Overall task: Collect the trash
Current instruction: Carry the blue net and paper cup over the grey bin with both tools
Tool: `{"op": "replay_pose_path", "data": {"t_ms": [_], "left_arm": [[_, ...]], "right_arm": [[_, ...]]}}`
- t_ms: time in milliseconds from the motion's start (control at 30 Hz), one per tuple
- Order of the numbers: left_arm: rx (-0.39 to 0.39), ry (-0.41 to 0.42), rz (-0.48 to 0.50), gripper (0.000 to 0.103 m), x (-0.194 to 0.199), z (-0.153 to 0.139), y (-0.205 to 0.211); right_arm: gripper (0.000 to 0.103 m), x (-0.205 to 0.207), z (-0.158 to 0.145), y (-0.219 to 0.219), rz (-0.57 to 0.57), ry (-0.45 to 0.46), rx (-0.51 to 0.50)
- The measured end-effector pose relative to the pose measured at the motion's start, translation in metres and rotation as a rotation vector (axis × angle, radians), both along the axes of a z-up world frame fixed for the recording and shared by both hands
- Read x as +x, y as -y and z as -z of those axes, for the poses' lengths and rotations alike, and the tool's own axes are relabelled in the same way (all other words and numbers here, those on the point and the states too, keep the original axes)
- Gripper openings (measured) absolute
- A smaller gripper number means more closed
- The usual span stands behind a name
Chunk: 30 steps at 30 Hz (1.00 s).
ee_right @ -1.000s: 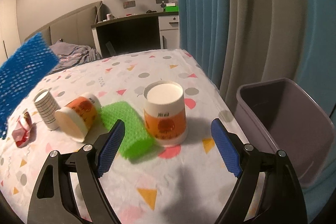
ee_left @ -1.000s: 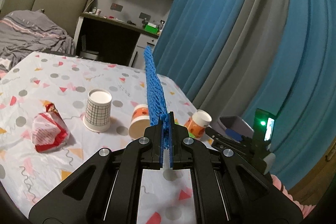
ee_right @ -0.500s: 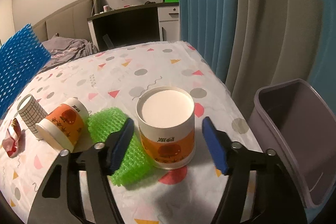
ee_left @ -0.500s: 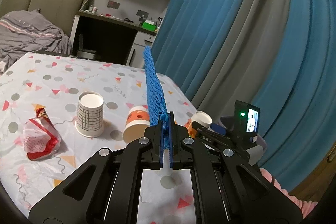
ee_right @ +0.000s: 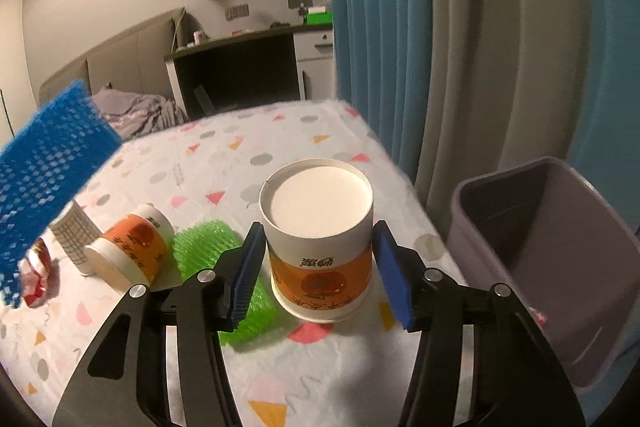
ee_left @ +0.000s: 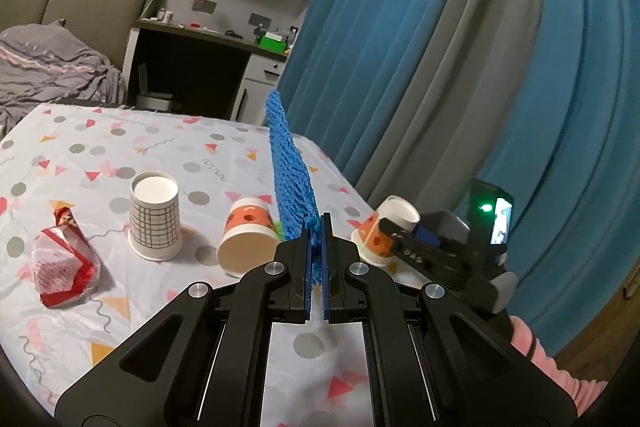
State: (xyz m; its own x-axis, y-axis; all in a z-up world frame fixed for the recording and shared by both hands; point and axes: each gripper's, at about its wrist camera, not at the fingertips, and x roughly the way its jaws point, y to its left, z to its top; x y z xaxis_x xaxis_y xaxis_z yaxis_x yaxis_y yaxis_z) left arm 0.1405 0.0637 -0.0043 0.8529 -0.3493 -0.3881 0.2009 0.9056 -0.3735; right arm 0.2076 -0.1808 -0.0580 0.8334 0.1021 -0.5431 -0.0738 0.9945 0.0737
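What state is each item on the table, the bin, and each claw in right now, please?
Left claw: shut on blue foam net.
Right claw: closing around the upside-down orange cup, pads not yet pressing.
Second orange cup: lying on its side.
Grid-pattern cup: standing upside down.
Green foam net: lying on the table.
Red wrapper: crumpled.
Grey bin: open-topped, beside the table.

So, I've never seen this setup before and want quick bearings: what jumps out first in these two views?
The upside-down orange paper cup stands dead centre between the right gripper fingers, which are closing around it. The left gripper is shut on a blue foam net sticking up over the table. At the table's right edge waits a grey bin.
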Motion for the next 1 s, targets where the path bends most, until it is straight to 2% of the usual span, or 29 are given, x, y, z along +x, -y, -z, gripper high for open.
{"op": "replay_pose_path", "data": {"t_ms": [400,733,1000], "left_arm": [[0.027,0.026,0.097,0.002,-0.003,-0.010,0.048],[0.065,0.029,0.200,0.002,0.002,-0.014,0.103],[0.099,0.027,0.273,0.002,0.016,-0.015,0.143]], "right_arm": [[0.054,-0.062,-0.039,0.039,-0.001,0.111,0.022],[0.054,-0.089,-0.045,0.066,0.044,0.143,0.015],[0.054,-0.094,-0.046,0.093,0.092,0.164,0.018]]}}
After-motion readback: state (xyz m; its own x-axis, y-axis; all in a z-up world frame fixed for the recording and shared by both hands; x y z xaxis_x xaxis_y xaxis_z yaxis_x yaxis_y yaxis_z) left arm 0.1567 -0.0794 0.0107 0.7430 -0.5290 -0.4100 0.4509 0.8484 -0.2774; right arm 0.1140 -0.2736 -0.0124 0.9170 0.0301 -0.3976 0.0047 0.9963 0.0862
